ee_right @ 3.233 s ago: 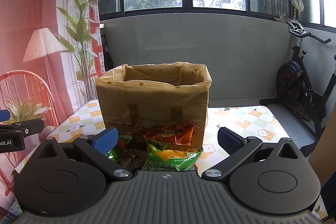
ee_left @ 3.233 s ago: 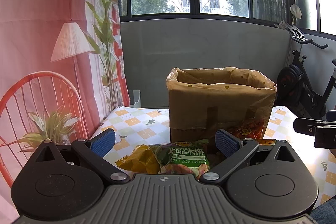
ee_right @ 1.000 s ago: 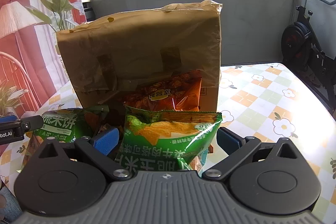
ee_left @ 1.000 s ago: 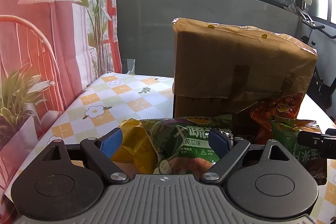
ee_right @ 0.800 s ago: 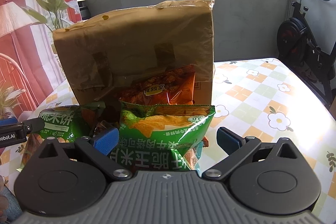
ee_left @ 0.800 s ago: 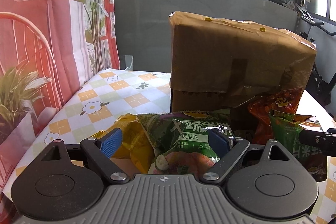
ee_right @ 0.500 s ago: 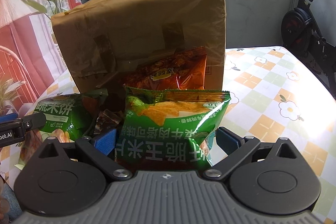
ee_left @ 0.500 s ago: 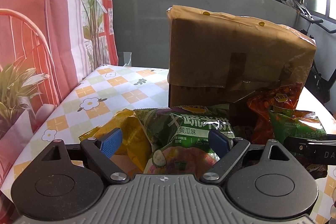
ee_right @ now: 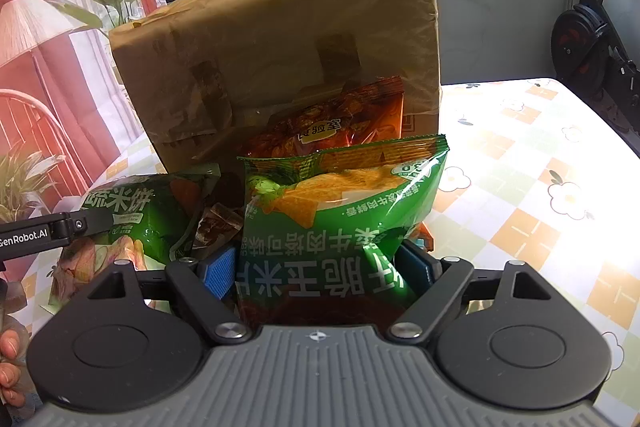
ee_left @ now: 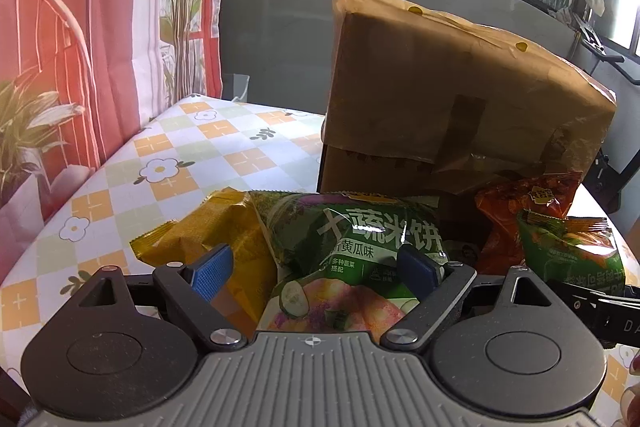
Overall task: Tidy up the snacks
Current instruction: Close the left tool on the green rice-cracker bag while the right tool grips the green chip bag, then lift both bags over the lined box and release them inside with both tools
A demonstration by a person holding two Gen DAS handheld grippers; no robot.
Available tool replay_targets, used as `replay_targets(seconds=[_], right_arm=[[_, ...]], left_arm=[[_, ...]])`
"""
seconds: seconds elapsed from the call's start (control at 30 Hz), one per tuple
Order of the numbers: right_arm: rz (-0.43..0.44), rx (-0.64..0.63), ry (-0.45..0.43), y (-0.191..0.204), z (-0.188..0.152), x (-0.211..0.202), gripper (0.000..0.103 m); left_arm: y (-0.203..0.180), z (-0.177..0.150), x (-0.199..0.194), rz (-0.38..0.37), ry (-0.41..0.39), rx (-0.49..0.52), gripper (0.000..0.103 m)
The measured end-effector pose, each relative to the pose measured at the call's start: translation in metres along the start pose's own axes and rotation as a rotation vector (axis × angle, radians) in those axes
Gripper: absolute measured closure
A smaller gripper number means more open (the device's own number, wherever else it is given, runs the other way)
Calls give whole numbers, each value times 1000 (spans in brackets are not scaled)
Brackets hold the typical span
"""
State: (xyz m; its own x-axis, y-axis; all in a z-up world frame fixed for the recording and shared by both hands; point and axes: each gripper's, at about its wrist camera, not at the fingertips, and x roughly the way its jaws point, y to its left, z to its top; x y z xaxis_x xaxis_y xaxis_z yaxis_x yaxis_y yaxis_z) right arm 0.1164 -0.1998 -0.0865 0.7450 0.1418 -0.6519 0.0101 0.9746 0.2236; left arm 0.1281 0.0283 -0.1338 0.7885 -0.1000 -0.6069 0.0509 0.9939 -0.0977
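Note:
A tall cardboard box lined with a brown bag (ee_left: 452, 99) stands on the table, also in the right wrist view (ee_right: 280, 59). Snack bags lie in front of it. My left gripper (ee_left: 312, 269) is open around a dark green rice-cracker bag (ee_left: 352, 239), with a yellow bag (ee_left: 216, 235) at its left finger. My right gripper (ee_right: 320, 269) has its jaws narrowed against a bright green chip bag (ee_right: 340, 211); the pads touch its sides. An orange-red bag (ee_right: 340, 119) leans on the box behind it. The rice-cracker bag also shows in the right wrist view (ee_right: 136, 215).
The table has a flowered checked cloth (ee_left: 168, 163). A small brown packet (ee_right: 216, 223) lies between the green bags. An exercise bike (ee_right: 592, 39) stands beyond the table's right side. A red printed curtain (ee_left: 80, 27) hangs at the left.
Both grippers have come down and forward to the snack pile. The right gripper's jaws have narrowed onto the bright green chip bag. The left gripper has the rice-cracker bag between its open fingers.

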Motion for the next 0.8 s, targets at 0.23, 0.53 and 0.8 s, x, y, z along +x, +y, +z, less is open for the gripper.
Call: replay_targets(seconds=[0.23,0.53,0.8], right_arm=[[11,1,1,-1,0,-1,19],[22,0,-6,-2,-1,-5,19],[35,13,-45,-6,-2,-19,20]], left_arm=[[-2,-10,12,-100,52,-14,12],[0,-11,10,-157,41,-31,32],[0,-7,-22,-95,-41,-4,36]])
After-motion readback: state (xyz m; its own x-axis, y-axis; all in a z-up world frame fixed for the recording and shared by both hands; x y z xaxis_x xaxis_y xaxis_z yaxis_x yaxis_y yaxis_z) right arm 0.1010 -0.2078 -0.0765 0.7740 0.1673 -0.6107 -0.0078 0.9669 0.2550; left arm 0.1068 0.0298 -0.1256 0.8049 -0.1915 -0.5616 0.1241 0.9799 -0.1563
